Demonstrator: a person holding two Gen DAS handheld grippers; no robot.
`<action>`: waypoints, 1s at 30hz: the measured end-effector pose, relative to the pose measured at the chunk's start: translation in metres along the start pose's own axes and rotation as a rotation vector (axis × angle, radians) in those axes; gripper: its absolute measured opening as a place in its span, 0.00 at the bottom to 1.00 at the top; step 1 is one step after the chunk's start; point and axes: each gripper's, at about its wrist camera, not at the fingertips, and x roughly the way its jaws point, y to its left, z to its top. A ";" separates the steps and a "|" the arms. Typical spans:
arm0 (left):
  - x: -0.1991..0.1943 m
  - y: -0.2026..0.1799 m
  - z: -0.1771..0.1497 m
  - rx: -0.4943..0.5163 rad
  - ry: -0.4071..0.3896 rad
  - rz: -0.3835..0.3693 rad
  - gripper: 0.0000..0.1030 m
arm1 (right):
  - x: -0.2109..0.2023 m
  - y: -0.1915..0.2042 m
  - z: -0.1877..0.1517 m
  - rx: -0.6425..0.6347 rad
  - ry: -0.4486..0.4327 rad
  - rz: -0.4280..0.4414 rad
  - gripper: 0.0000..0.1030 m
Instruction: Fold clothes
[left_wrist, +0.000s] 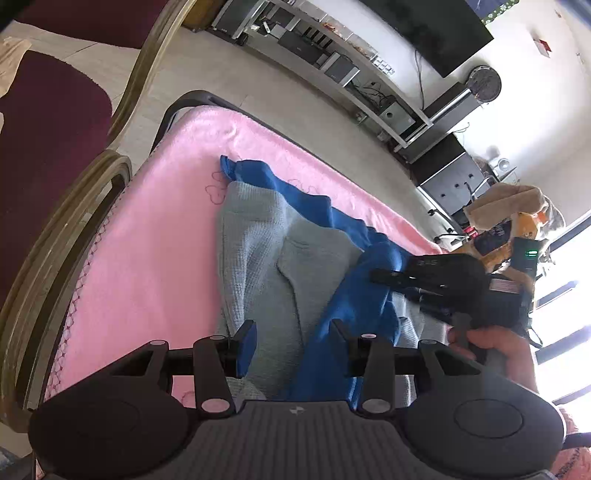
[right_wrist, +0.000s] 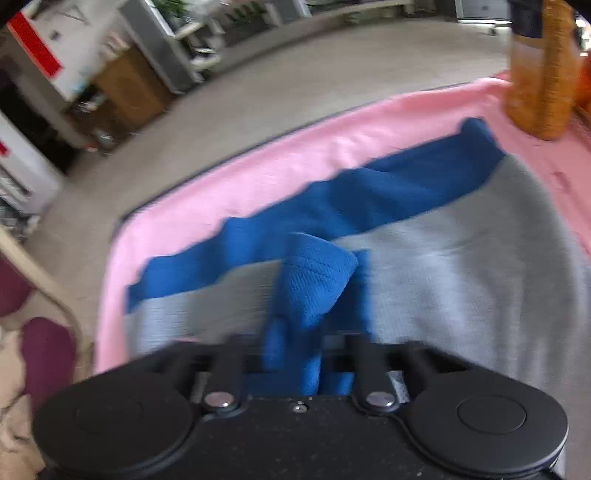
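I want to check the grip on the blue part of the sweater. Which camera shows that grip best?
The left wrist view: it is sharp and shows the right claw from the side, closed on the blue sleeve of the sweater. The right wrist view is blurred; blue cloth bunches between its fingers.

A home living room: wall-mounted television (left_wrist: 436, 26) over a media shelf (left_wrist: 332, 66) (speakers beside), cushioned armchair (left_wrist: 48, 122).
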 end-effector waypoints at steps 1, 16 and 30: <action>-0.001 0.001 0.000 -0.004 -0.003 0.003 0.39 | -0.010 0.004 -0.001 -0.017 -0.011 0.048 0.02; -0.013 0.000 0.002 -0.015 -0.052 -0.044 0.38 | -0.058 -0.084 -0.010 0.095 -0.013 0.253 0.04; 0.071 -0.124 0.018 0.381 0.083 0.030 0.41 | -0.087 -0.167 -0.031 0.127 -0.059 0.284 0.17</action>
